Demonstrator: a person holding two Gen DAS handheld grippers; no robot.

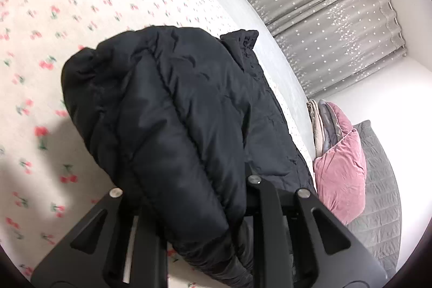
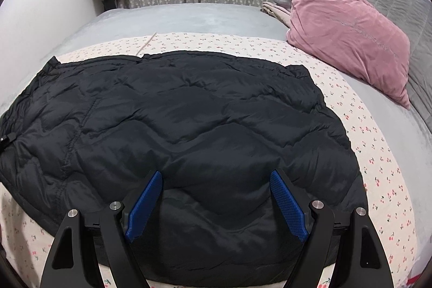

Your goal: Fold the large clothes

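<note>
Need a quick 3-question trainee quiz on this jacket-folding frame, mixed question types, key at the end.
1. True or false: the right gripper is open, blue pads apart over the black quilted puffer jacket.
2. Multiple choice: what is the left gripper doing? A) hanging free B) gripping a raised bunch of the jacket C) holding the pink velvet pillow
3. Fill in: the jacket lies on a sheet with a ____ print.

Key: 1 true; 2 B; 3 cherry
</note>
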